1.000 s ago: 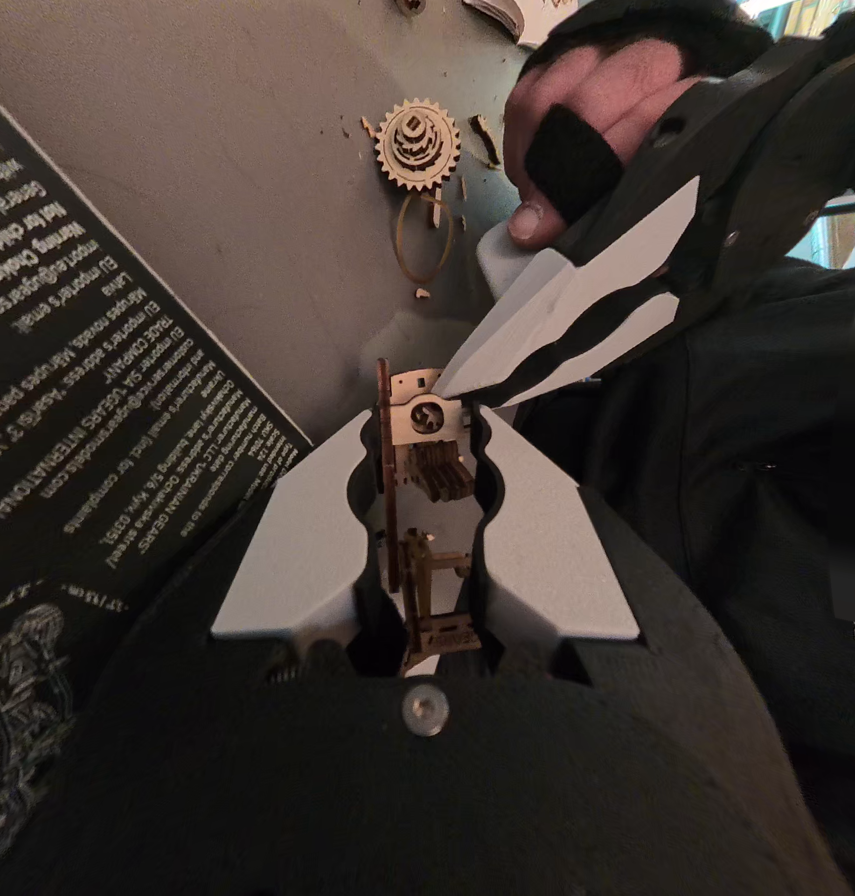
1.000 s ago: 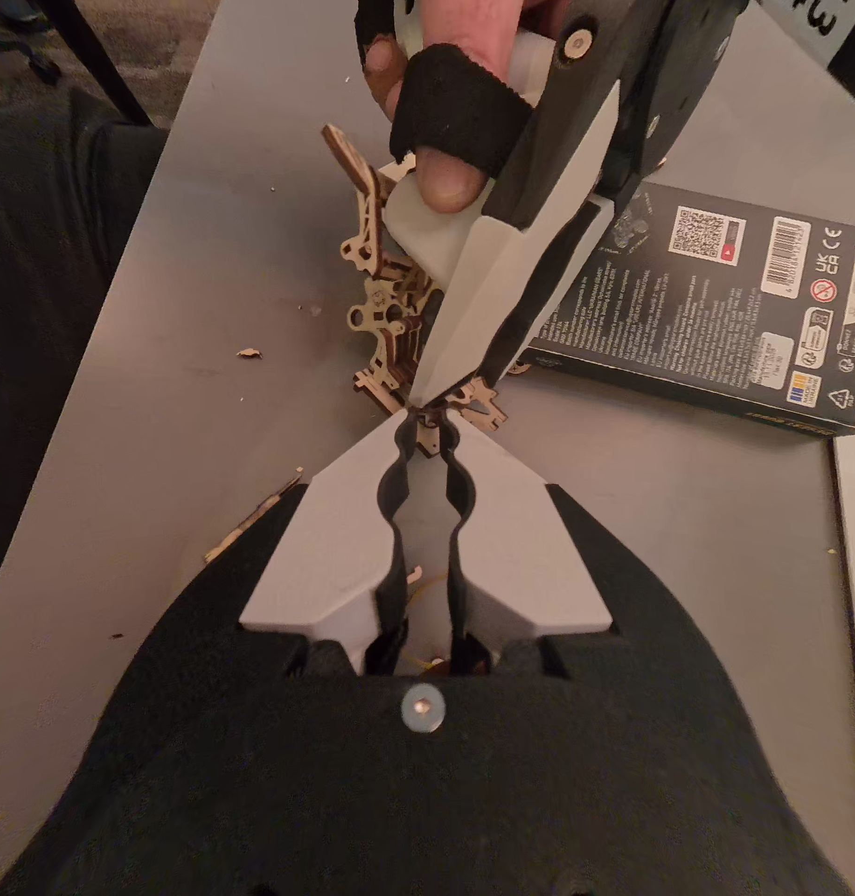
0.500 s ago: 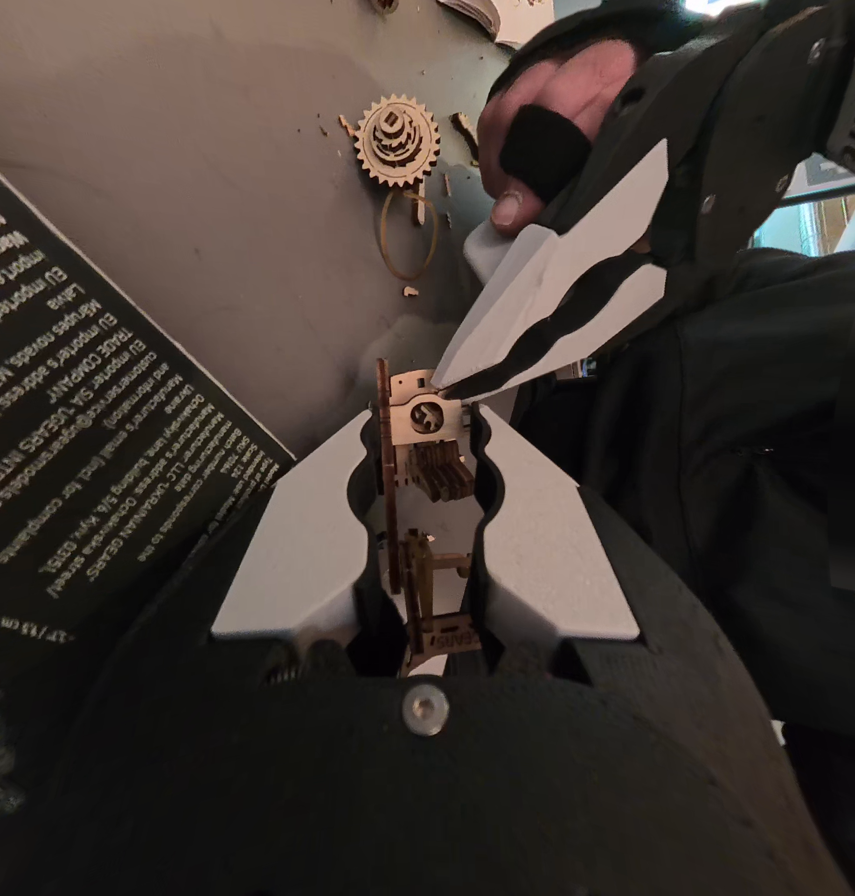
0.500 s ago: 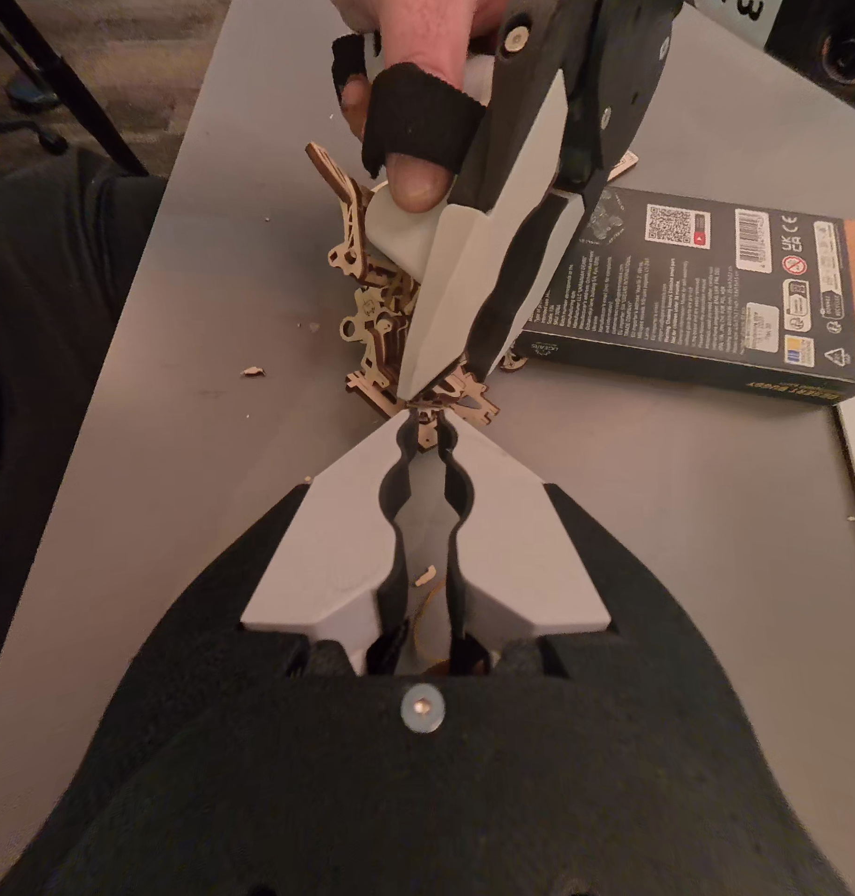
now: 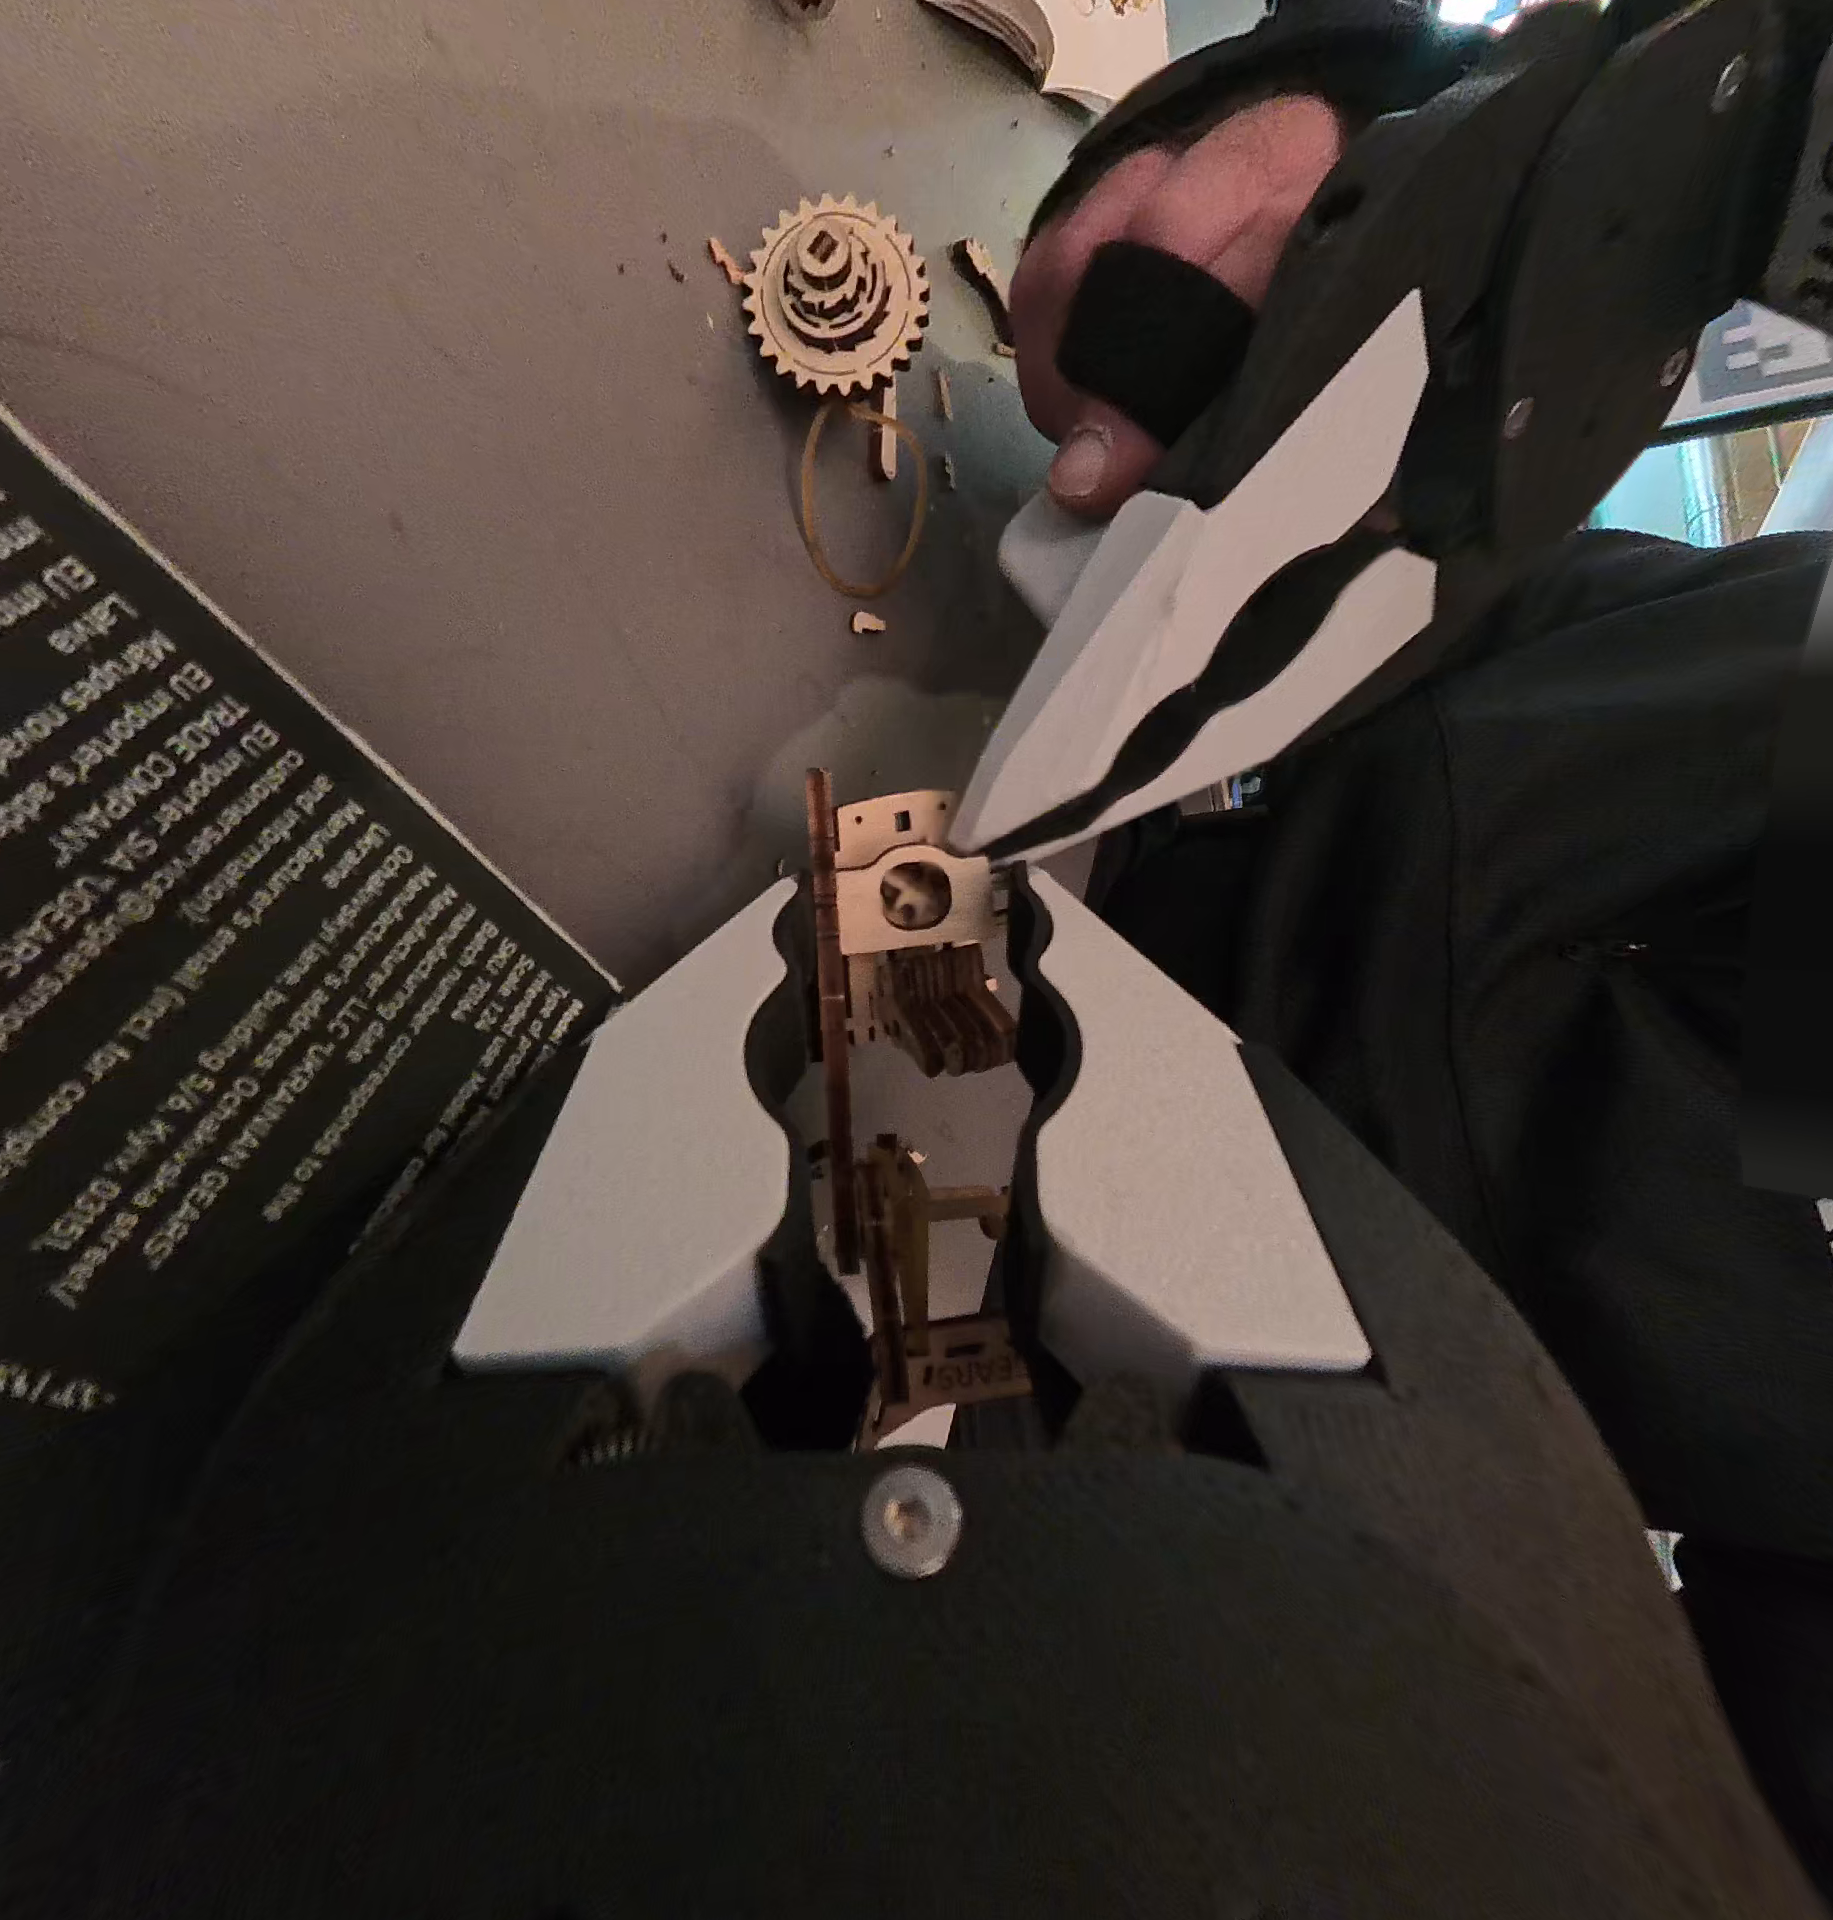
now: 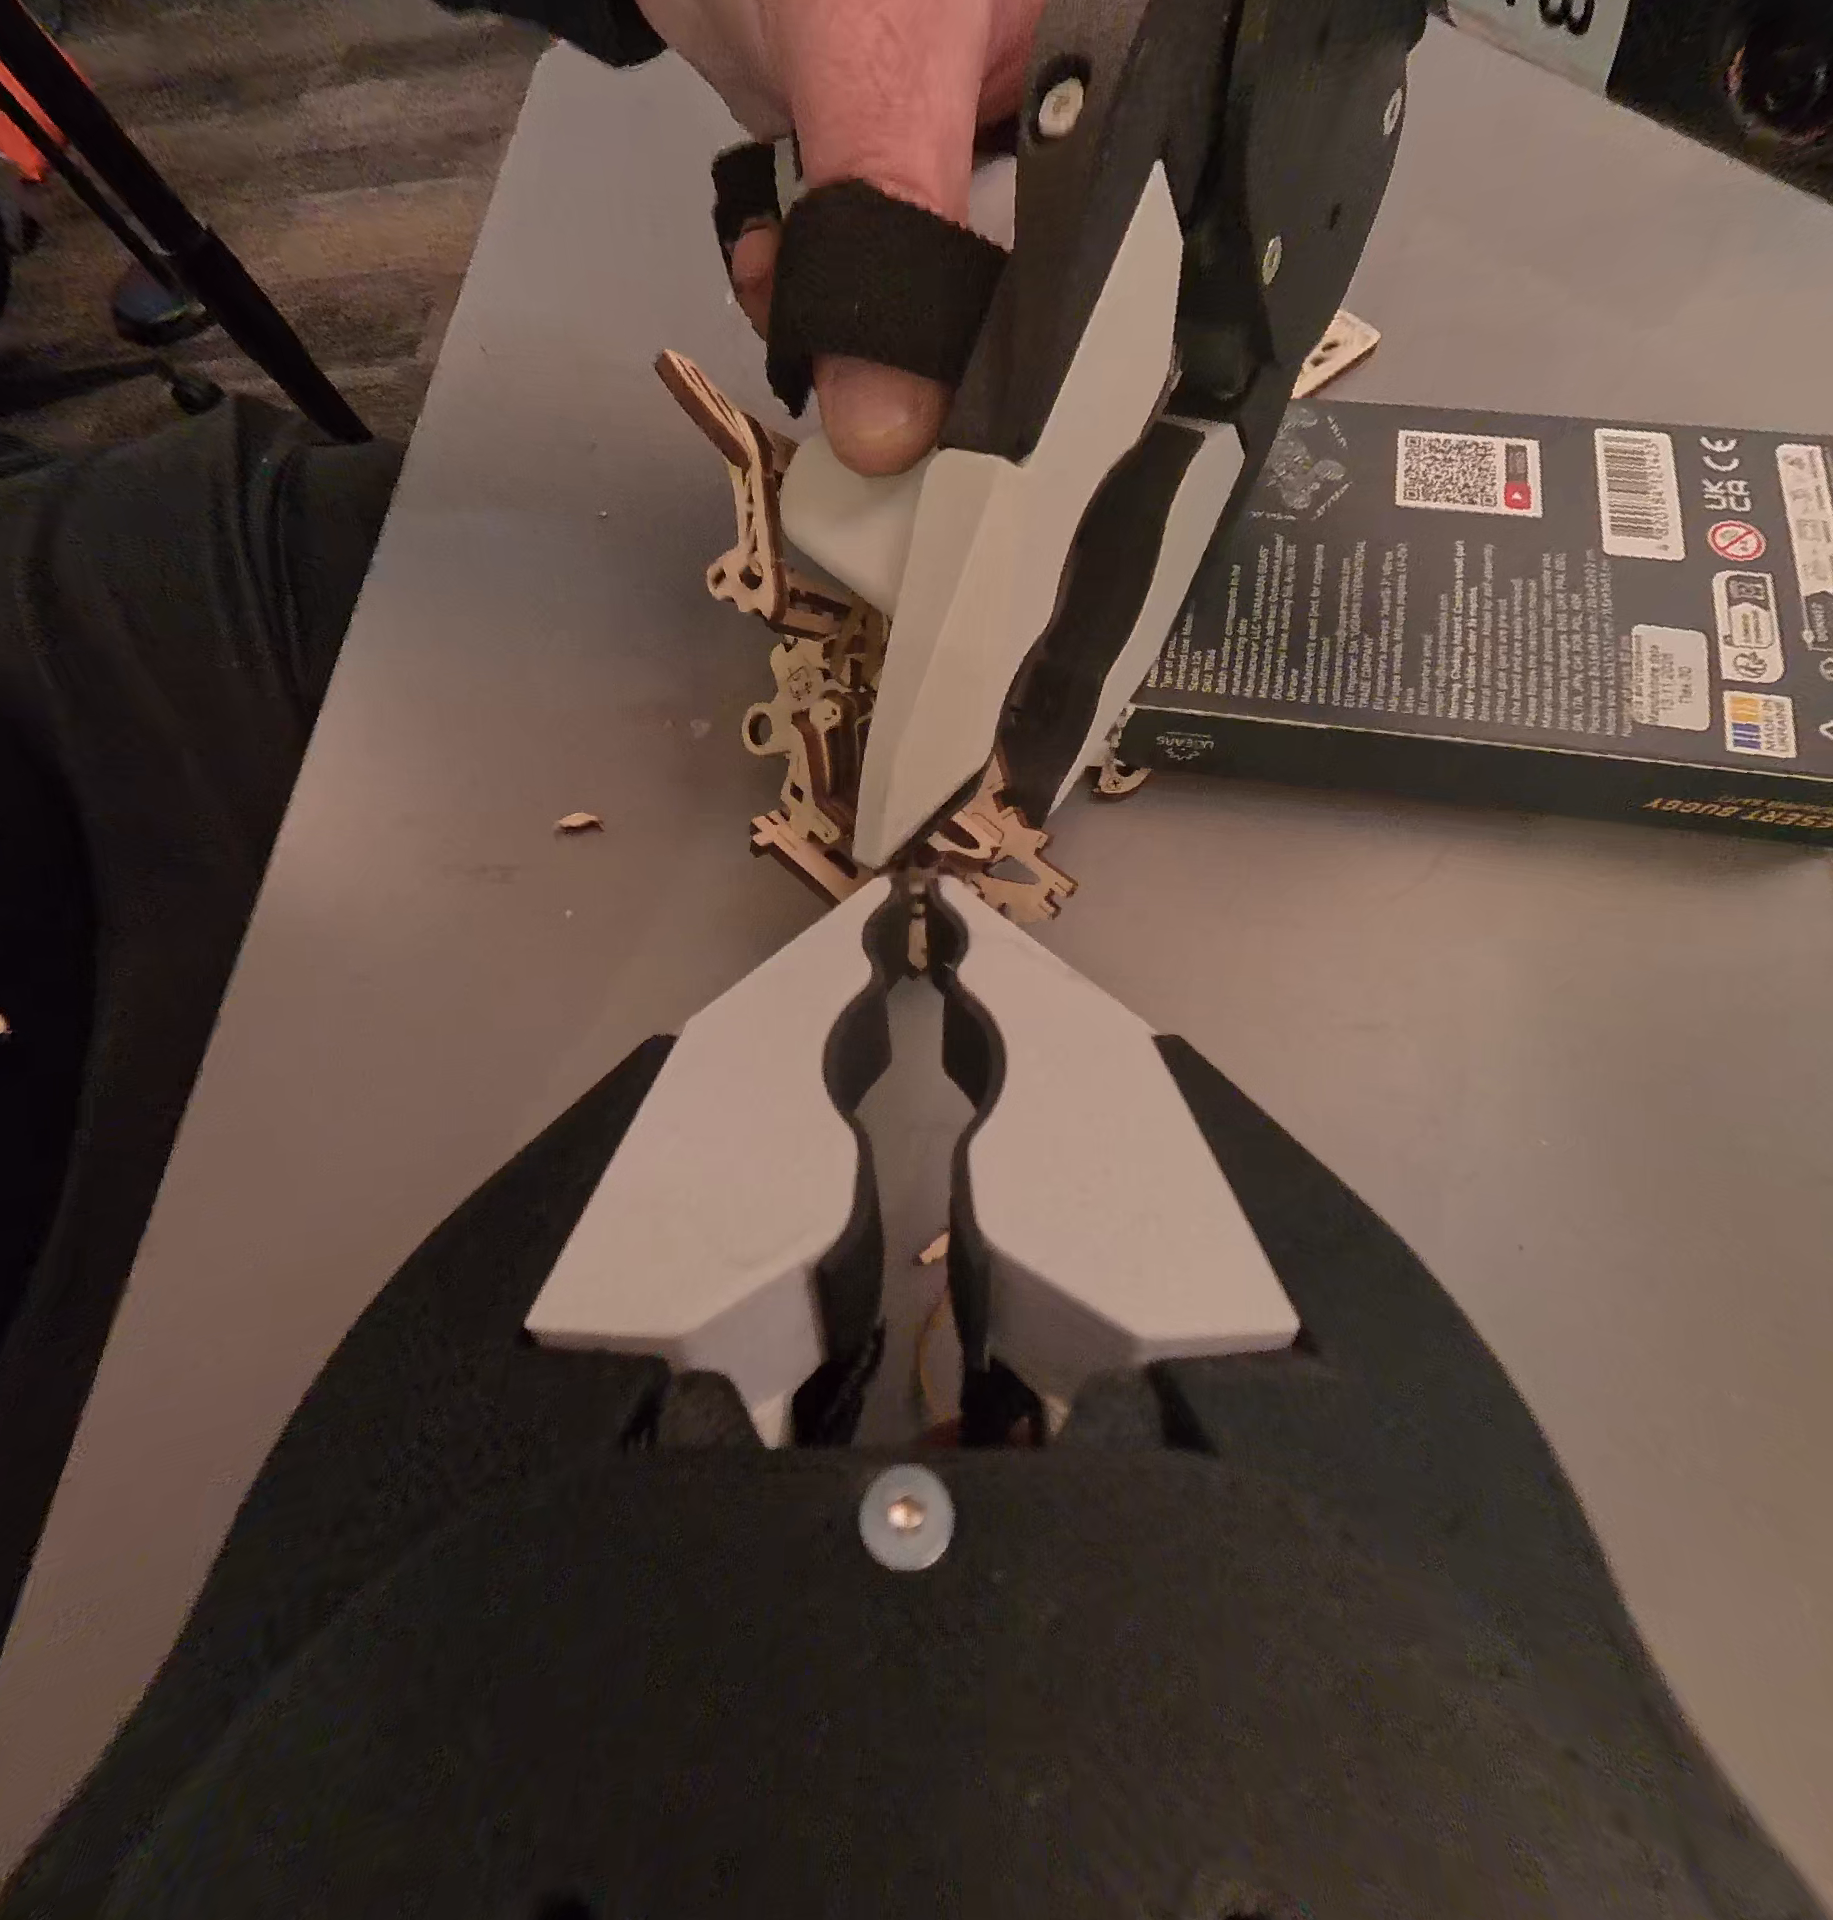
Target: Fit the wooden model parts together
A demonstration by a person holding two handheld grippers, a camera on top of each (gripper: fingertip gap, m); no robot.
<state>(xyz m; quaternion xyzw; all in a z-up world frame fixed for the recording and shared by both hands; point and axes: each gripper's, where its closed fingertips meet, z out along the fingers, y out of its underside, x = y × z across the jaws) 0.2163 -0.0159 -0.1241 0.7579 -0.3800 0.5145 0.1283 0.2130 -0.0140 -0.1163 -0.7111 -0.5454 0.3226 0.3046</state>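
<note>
Left gripper (image 5: pixel 907 904): fingers (image 5: pixel 683 1122) clamped on the wooden model assembly (image 5: pixel 896 997), which sits upright in the gap, thin dark side plate against the left finger, pale block with a round hole at the tips, stacked plates and a small frame deeper in. Held above the desk (image 5: pixel 372 364).

Right gripper (image 6: pixel 914 899): fingers (image 6: pixel 746 1132) nearly together, pinching a small thin wooden part (image 6: pixel 914 914) at the very tips. Its tips meet the left gripper's tips at the assembly; in the left wrist view the right gripper (image 5: pixel 985 847) comes in from upper right and touches the top corner of the pale block. Can't tell whether the small part is seated.

A bare hand (image 5: pixel 1172 322) with black straps holds the right gripper; another hand (image 6: pixel 870 208) holds the left one.

On the desk past the assembly: a stacked wooden gear (image 5: pixel 837 296), a rubber band loop (image 5: pixel 863 499) just below it, a short wooden stick lying across the loop's top, loose wood chips (image 5: pixel 867 621) nearby. Black product box (image 6: pixel 1514 613) lies flat on the desk, right of the grippers in the right wrist view. A person's dark clothing (image 5: pixel 1463 987) fills the right side of the left wrist view.
</note>
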